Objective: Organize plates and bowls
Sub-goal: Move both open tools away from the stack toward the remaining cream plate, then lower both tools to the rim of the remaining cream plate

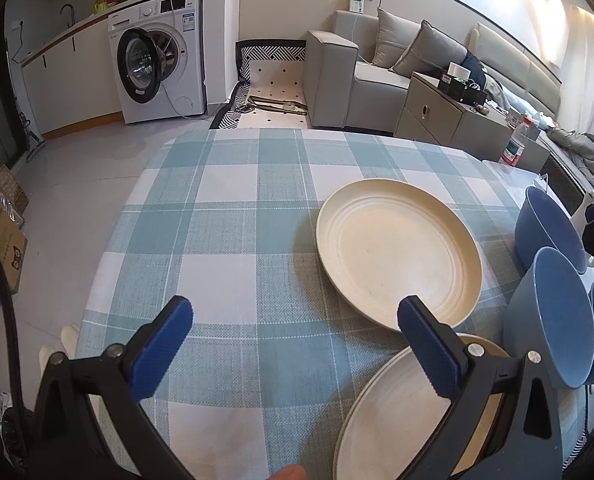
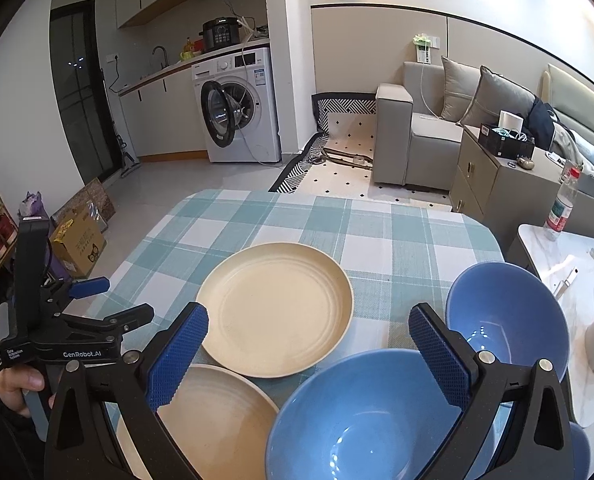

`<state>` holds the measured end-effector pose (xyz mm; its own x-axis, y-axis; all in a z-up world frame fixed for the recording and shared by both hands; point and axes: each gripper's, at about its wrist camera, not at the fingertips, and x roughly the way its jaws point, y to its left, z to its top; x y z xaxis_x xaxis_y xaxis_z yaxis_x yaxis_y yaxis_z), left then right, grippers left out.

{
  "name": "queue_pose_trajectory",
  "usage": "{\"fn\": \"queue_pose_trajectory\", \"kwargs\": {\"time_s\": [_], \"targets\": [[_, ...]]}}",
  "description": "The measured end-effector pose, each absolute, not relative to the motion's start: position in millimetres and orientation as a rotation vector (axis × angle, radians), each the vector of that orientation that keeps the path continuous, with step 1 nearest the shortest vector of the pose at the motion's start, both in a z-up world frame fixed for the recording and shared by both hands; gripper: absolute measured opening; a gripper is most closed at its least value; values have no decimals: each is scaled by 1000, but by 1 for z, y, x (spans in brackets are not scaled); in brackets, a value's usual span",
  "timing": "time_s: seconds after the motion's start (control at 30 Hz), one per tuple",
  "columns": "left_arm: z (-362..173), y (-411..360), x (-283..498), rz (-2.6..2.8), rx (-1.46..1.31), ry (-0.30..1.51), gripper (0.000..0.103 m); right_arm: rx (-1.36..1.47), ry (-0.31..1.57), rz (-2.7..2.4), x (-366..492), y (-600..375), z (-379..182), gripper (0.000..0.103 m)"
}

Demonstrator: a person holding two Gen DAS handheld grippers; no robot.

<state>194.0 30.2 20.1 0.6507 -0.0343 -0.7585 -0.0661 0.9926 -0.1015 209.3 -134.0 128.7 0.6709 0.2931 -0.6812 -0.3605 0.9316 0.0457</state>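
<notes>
Left tongs released, empty | right tongs released, empty | far cream plate mid-desk; near cream plate before it; blue bowls right | risk: thin plate rim slipping, knocking bowls.

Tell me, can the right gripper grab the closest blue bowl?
Probably yes. The right gripper is open, empty, and hovering just above the near blue bowl, with nothing between them.
</notes>
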Motion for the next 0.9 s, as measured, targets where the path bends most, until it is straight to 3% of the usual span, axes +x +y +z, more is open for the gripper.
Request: {"fn": "queue_pose_trajectory", "kwargs": {"time_s": [0.9], "targets": [[13, 36, 229, 4, -109, 908, 103, -82, 934, 366, 283, -127, 110, 102]]}}
